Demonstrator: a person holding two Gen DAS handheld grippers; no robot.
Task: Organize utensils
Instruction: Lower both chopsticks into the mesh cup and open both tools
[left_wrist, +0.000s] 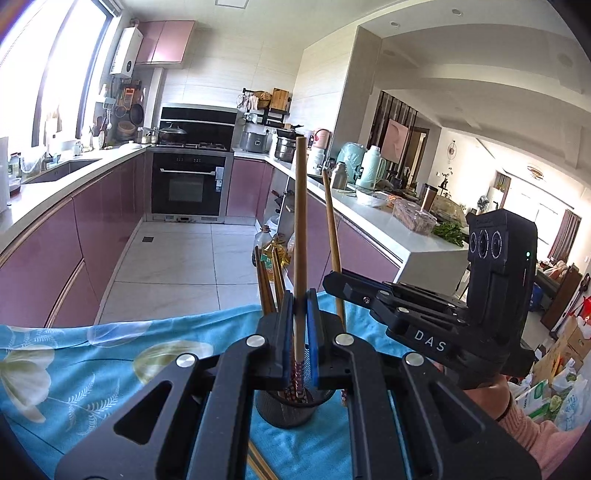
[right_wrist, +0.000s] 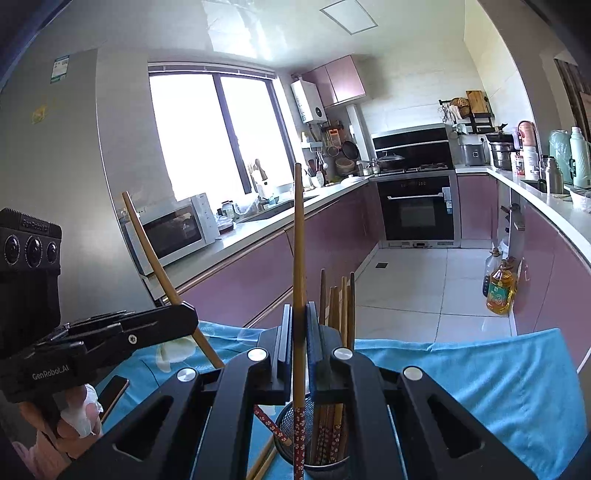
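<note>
The left gripper (left_wrist: 301, 317) is clamped shut on a single chopstick (left_wrist: 299, 236), held nearly upright between its blue pads. Beside it, the right gripper (right_wrist: 299, 332) is likewise closed tight on a second chopstick (right_wrist: 298, 258), also standing almost vertical. Each chopstick is a long, slim stick of light brown wood, plain along most of its length, with a dark red band speckled with small pale flowers at the lower end. Both lower ends hang over or just inside a black mesh cup (right_wrist: 325, 443); I cannot tell whether they touch its bottom. The cup stands on a turquoise cloth (left_wrist: 92, 369) printed with large white flowers, and it already holds a bunch of matching chopsticks (right_wrist: 338, 306), upright with their plain ends up. A few more loose chopsticks (right_wrist: 264, 458) lie on the cloth just beside the cup, on its left in the right wrist view. A person's hand in a pink sleeve (left_wrist: 532, 432) holds the right gripper's handle. Behind everything is a kitchen with mauve cabinets (right_wrist: 258, 269), a built-in oven (left_wrist: 188, 184) and white floor tiles.
</note>
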